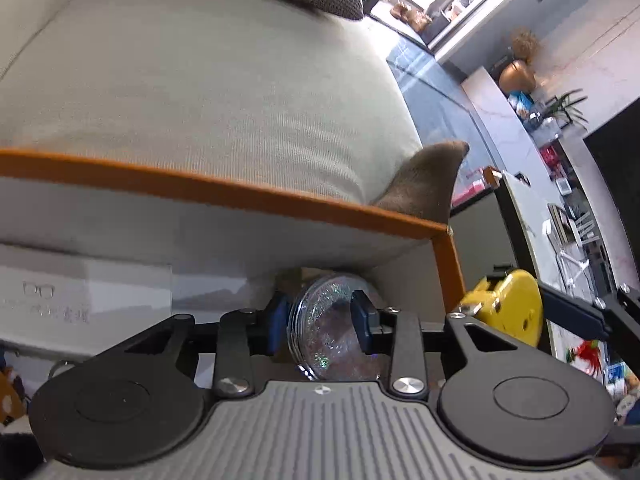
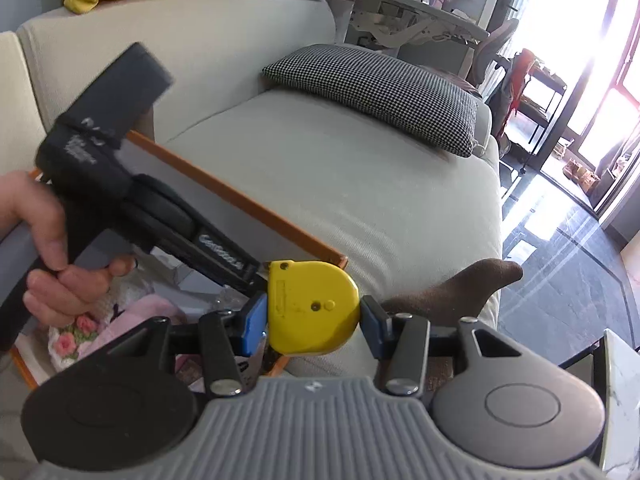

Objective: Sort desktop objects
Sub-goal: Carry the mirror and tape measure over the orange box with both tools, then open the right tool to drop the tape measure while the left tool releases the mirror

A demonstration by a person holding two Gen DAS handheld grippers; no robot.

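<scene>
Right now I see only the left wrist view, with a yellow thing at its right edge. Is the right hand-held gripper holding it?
Observer: Yes. The right hand-held gripper is shut on the yellow tape measure, with one blue pad on each side.
Operator: What else lies in the box, on the side I cannot see?
Observer: A pink knitted piece with small roses lies in the box.
Operator: And what is behind my camera?
Observer: A hand grips the handle of the left hand-held gripper.
</scene>
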